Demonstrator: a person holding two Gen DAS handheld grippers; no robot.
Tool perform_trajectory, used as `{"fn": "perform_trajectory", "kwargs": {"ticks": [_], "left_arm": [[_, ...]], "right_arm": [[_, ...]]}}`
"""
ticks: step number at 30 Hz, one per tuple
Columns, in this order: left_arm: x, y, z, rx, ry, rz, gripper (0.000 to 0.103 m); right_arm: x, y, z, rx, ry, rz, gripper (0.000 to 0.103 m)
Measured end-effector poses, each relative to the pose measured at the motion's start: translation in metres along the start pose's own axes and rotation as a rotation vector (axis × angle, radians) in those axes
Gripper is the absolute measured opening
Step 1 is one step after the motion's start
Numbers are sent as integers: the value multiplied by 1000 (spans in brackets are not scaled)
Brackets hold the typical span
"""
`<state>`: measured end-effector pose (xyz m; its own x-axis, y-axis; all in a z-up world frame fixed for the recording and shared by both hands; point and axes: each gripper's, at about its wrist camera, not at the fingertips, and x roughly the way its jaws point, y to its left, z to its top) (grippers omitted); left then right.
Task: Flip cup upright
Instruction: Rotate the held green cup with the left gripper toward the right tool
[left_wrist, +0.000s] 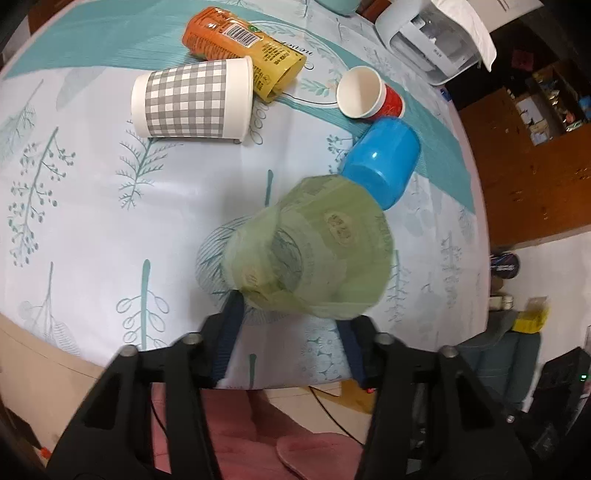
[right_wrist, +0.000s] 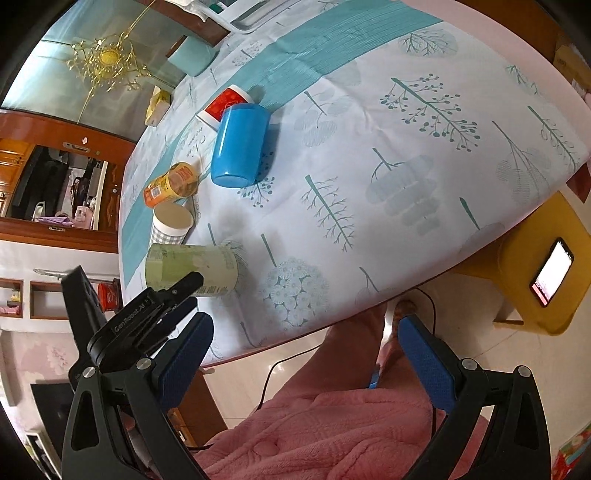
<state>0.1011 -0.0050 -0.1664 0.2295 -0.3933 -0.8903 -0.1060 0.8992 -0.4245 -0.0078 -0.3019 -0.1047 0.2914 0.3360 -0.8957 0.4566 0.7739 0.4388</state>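
**Green cup gripped and lifted, turn to upright pending**

Left gripper (left_wrist: 295, 317) had its two blue-padded fingers closed onto the sides of the pale green, translucent printed paper cup (left_wrist: 314, 254), which it held clear of the tabletop and tilted, neither flat nor standing. In the right wrist view the same green cup (right_wrist: 192, 269) hung on its side above the near edge of the table, the black left tool clamped to it. Right gripper (right_wrist: 306, 354) stood wide open and held nothing, parked over the person's pink-clad lap, well apart from the cups.

By my judgement the step in hand was the rotation itself: pick-up was done, set-down was not. The next move would call for a roll of the wrist until the mouth faced up, then a lowering onto bare cloth and a release without tipping it.

Around it, the large table under a pale blue tree-printed cloth (left_wrist: 92, 229) carried a grey-and-white checked paper cup (left_wrist: 192, 99) lying on its side, touching an orange-and-yellow printed cup (left_wrist: 240, 48) behind it. A blue plastic cup (left_wrist: 384, 162) lay just beside the green one, nearest to any swing, and could be knocked. A small red paper cup with a white inside (left_wrist: 369, 96) lay just beyond the blue.
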Motion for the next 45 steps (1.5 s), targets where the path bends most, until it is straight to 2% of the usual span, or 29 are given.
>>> {"fn": "perform_trajectory", "kwargs": {"ticks": [2,4,7,12,16,19,21,23,26,29,37,41,45], "left_arm": [[-1,-5,4,25,42,9,20],[-3,-9,9,35,111,19,17],[-4,-16,17,34,168,-1,15],[-1,-26,32,89,144,93,15],[1,-30,44,120,134,114,16],[5,-31,56,126,109,120,23],[13,-32,66,124,103,142,44],[22,-32,72,125,104,148,51],[34,-35,84,125,112,159,51],[39,-41,95,149,88,157,52],[56,-56,121,230,11,293,58],[64,-58,130,262,2,322,62],[61,-69,130,358,-45,372,63]], "right_arm": [[1,1,3,2,2,2,102],[2,2,6,2,4,3,102],[6,4,11,-1,15,7,102],[16,6,20,7,37,18,102],[22,5,28,27,44,22,102],[28,5,35,40,60,26,102],[33,6,40,43,68,24,102],[36,8,44,43,72,21,102],[40,9,53,46,76,12,102],[43,9,62,60,73,1,102],[52,6,84,96,78,-17,102],[56,6,94,105,85,-22,102],[67,13,100,93,113,-26,102]]}}
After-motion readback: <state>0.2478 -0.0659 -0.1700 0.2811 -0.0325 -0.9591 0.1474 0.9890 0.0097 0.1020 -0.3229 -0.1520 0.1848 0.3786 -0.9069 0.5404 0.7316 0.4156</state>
